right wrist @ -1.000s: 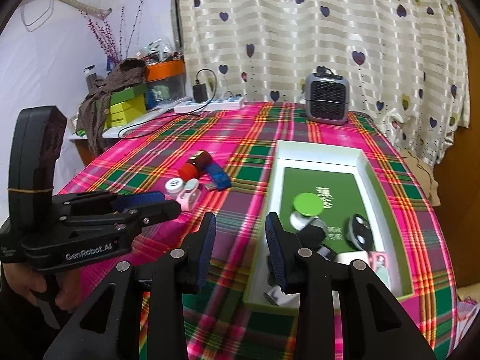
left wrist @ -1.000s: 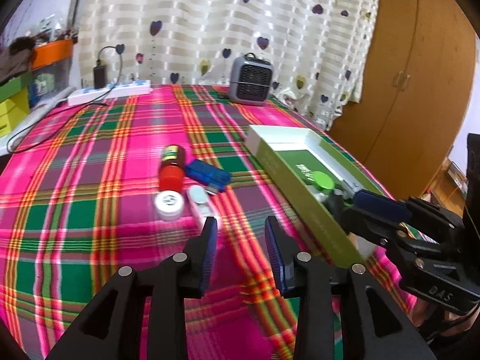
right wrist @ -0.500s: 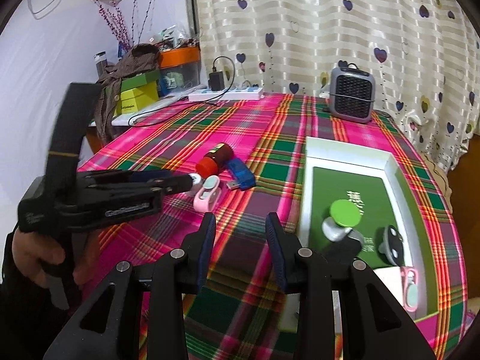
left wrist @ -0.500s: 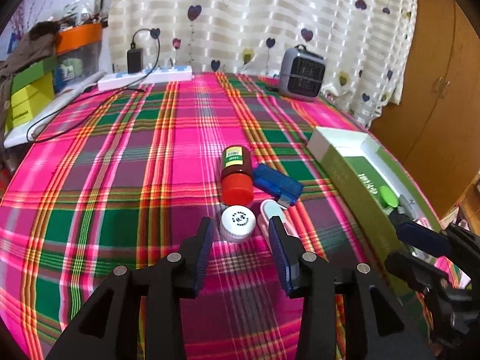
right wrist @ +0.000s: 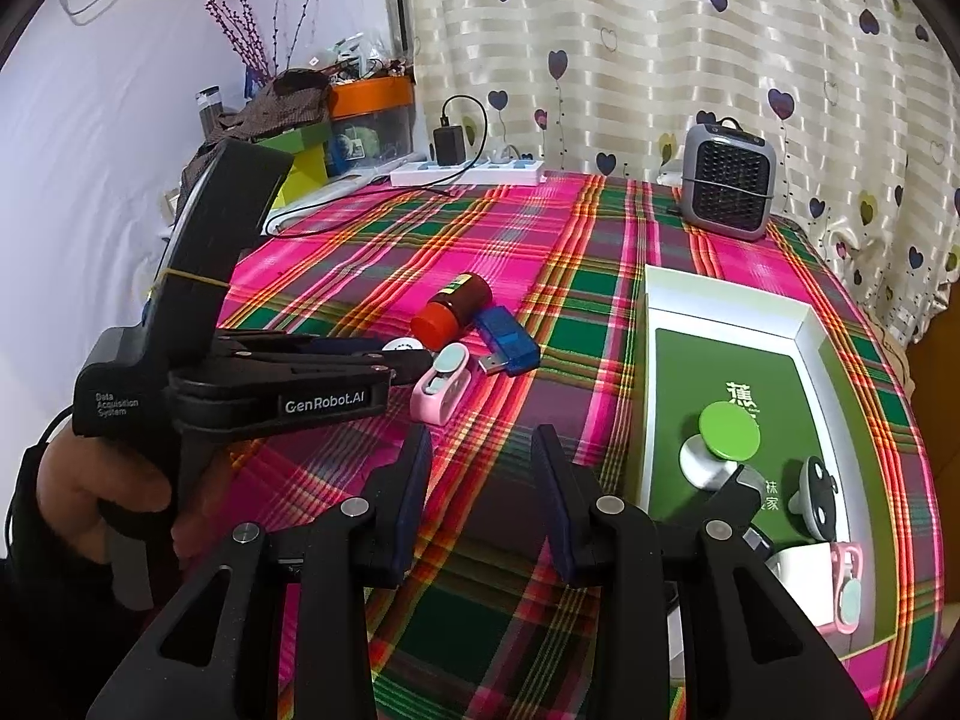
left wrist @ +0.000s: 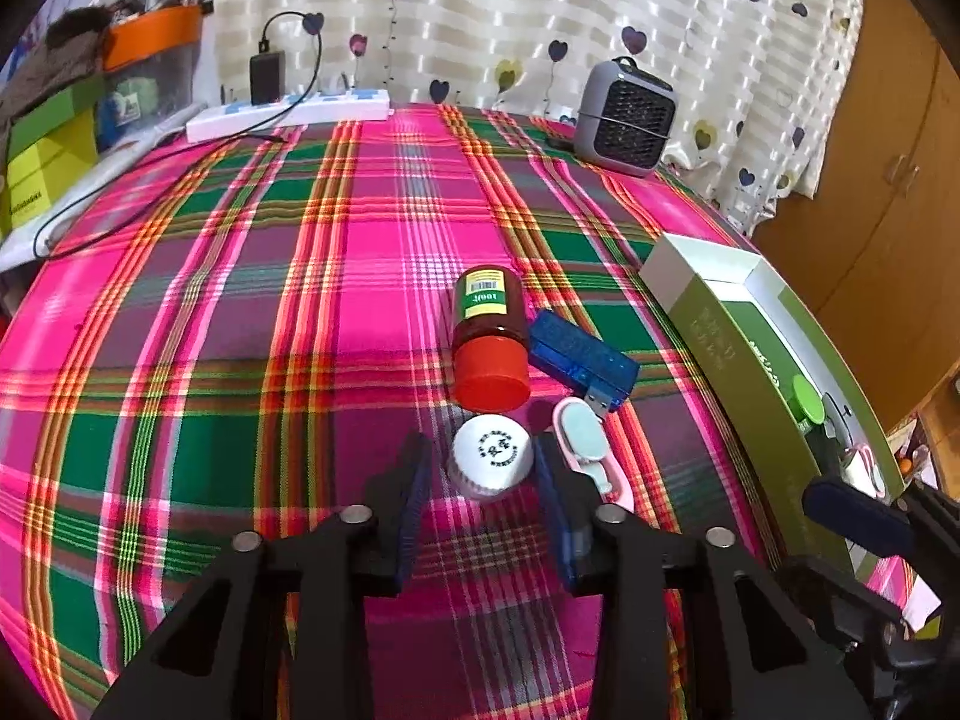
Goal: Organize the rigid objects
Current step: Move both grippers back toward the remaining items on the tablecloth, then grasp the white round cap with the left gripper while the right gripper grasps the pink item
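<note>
Plaid-clothed table (left wrist: 336, 312): bottles, USB stick, box (left wrist: 714, 306), heater.

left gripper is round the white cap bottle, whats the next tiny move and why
Probably finish closing, then lift. The left gripper has just been closing and its fingers flank the white-capped bottle, with small gaps apparently left. The green box is likely its destination.

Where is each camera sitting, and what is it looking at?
Left wrist: sits on the left gripper, looking down past its fingers at the white cap between them; the right gripper's tip shows at the right edge.
Right wrist: sits on the right gripper, looking over the tablecloth; the left gripper and the hand holding it show.
Both see the red bottle, blue USB stick, green box and heater.
</note>
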{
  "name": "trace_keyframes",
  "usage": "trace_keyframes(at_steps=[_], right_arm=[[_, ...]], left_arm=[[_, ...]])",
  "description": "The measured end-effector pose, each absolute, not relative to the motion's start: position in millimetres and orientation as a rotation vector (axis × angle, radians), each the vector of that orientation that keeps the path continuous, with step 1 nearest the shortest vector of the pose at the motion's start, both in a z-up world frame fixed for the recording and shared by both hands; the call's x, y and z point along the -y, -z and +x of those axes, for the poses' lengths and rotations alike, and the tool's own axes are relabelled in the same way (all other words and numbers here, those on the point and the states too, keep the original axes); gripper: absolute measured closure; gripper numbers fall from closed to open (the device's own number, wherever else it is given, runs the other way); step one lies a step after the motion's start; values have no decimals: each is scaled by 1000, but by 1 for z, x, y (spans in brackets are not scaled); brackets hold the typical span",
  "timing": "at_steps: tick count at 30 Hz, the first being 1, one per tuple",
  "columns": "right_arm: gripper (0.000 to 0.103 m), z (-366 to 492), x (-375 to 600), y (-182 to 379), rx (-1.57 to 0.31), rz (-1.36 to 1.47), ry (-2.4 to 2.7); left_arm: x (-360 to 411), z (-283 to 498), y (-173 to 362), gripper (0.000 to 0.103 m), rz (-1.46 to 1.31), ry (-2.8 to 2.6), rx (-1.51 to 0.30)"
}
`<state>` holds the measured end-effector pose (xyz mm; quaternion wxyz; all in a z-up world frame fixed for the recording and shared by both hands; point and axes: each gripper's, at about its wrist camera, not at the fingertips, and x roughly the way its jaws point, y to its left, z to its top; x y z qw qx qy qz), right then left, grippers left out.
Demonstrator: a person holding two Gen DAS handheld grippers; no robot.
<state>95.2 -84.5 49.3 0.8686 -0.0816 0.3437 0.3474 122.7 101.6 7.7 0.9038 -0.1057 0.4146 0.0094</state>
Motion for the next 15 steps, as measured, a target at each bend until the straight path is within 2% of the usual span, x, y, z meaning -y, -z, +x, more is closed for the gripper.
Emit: trace_keyframes(at_steps=[15], right_arm=[[67, 109, 60, -41, -797, -140, -705]], left_arm=[[-106, 92, -19, 75, -206, -4, -780]])
